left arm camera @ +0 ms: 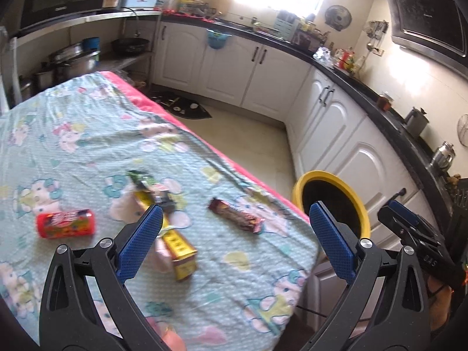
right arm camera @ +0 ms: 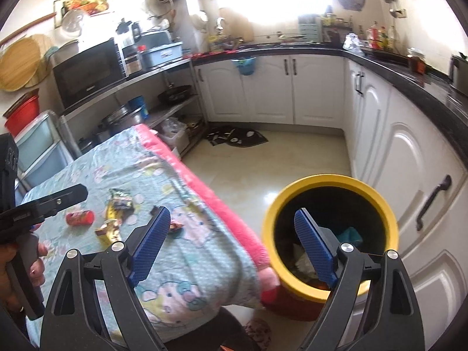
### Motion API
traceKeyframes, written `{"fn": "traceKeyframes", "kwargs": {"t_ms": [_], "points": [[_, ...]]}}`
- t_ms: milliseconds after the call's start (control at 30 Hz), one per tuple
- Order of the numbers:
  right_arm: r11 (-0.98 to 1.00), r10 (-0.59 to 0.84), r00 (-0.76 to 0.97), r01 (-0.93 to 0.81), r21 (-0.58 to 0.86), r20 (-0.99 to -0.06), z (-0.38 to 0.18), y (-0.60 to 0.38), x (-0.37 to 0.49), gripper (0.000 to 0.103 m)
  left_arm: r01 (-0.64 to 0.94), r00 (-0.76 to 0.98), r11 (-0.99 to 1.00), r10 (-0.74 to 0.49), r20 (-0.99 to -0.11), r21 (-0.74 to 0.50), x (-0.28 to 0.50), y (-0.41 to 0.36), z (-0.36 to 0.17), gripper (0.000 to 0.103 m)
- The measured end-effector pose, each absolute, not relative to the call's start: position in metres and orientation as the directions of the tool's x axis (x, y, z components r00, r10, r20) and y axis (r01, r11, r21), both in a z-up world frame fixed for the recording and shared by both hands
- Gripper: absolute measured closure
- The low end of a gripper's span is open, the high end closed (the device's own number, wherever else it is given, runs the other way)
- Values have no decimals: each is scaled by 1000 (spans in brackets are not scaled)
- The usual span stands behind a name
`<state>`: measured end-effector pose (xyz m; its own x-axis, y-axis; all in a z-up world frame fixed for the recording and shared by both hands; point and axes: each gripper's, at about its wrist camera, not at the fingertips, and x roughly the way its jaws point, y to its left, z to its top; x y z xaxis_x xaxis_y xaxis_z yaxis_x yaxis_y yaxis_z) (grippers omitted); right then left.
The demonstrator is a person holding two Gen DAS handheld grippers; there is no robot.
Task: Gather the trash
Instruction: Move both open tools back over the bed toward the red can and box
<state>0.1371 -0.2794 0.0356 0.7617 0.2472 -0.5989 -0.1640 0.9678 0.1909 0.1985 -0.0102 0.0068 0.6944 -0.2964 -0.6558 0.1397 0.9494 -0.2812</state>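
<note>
On the patterned tablecloth (left arm camera: 87, 134) lie a red can-shaped wrapper (left arm camera: 65, 223), a long yellow box (left arm camera: 175, 242) with a green wrapper (left arm camera: 142, 179) at its far end, and a brown snack bar wrapper (left arm camera: 237, 215). My left gripper (left arm camera: 235, 216) is open above the table, over the yellow box and the brown wrapper. My right gripper (right arm camera: 232, 219) is open and empty, between the table edge and the yellow-rimmed bin (right arm camera: 330, 180) on the floor. The bin holds some trash (right arm camera: 349, 234). The same litter shows in the right wrist view: the red wrapper (right arm camera: 80, 218) and the yellow box (right arm camera: 109, 231).
White cabinets (right arm camera: 409, 175) under a black countertop (left arm camera: 365, 93) run along the far and right sides. A metal shelf with pots (left arm camera: 73, 58) and a microwave (right arm camera: 87, 73) stands beyond the table. A dark mat (right arm camera: 237, 137) lies on the tiled floor.
</note>
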Motion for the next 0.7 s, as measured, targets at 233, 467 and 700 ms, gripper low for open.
{"fn": "traceKeyframes", "kwargs": {"t_ms": [233,467,700], "points": [[946,323,728,-268,183,-604,39,-234,142,19,66,706,964,-227,-671,-257,188,24,4,11],[917,384,689,-361,168,-615,40,-190,147,19,-20,705,973,-149,-693,-229,179,65,1,11],[884,427,633,-444,149,-646,33,-147,149,18,-139,696,959,-83,-713,-248,168,113,-7,11]]}}
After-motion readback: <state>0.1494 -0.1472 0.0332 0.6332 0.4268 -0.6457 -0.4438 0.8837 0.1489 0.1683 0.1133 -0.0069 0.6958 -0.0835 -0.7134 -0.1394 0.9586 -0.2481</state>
